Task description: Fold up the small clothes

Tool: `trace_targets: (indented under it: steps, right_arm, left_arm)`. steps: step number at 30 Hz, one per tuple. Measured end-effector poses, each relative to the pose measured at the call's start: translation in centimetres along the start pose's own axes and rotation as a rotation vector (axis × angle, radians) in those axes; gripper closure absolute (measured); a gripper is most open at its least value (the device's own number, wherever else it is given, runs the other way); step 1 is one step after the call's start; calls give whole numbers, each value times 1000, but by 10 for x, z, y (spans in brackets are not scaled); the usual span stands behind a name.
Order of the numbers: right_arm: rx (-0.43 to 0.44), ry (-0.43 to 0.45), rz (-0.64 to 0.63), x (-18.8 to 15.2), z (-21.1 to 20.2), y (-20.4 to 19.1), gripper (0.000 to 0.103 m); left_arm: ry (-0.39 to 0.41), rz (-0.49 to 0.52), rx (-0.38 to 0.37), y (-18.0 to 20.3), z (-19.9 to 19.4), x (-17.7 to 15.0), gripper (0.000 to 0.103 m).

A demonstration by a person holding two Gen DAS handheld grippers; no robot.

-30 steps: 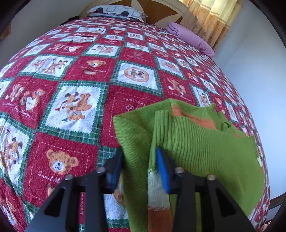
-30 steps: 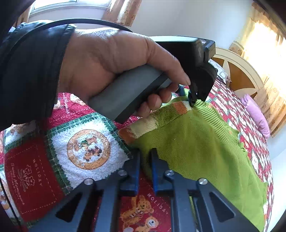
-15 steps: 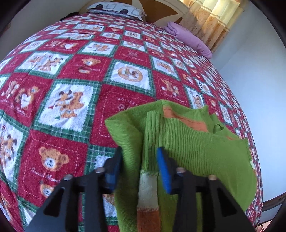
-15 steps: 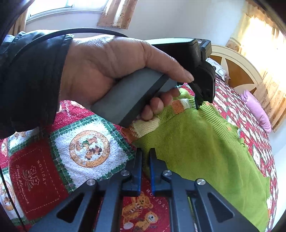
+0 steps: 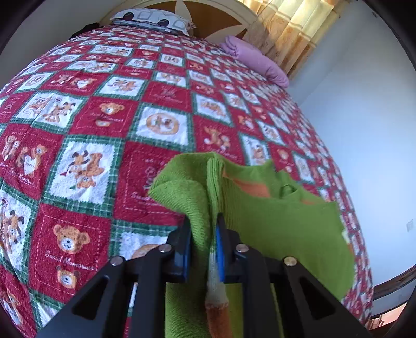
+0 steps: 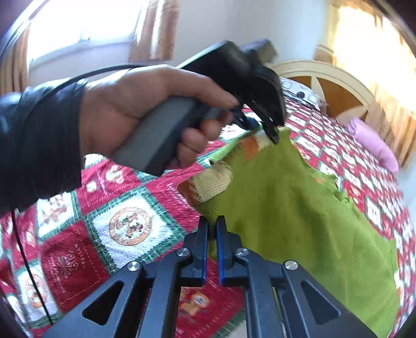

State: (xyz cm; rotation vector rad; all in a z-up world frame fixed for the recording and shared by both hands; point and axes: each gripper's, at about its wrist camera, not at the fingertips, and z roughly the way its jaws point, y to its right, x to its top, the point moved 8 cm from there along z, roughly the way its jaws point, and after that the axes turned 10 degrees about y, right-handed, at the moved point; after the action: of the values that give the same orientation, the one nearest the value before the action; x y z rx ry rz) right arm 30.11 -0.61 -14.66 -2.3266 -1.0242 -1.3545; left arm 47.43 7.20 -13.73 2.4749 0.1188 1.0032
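Observation:
A small green knit sweater (image 5: 280, 221) with orange and cream stripes hangs over the red patchwork bedspread (image 5: 109, 124). My left gripper (image 5: 202, 234) is shut on a bunched fold of the sweater near its striped cuff (image 5: 217, 293). My right gripper (image 6: 212, 228) is shut on the sweater's lower edge (image 6: 286, 202). In the right wrist view the left gripper (image 6: 270, 130), held in a hand, pinches the sweater's top corner and holds it above the bed.
A purple folded cloth (image 5: 257, 62) lies at the bed's far right edge. A patterned pillow (image 5: 153, 20) lies against the wooden headboard (image 6: 327, 85). Curtains (image 5: 293, 31) and a white wall stand beyond the bed's right side.
My left gripper has closed tighter on the sweater fold and both grippers have lifted the sweater off the bedspread. The right wrist view has tilted upward.

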Motion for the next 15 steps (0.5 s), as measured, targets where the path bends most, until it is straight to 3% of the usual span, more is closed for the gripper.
trace_targets:
  steps: [15]
  right_arm:
    - [-1, 87, 310, -10, -63, 84, 99]
  left_arm:
    - [52, 39, -87, 105, -12, 25, 87]
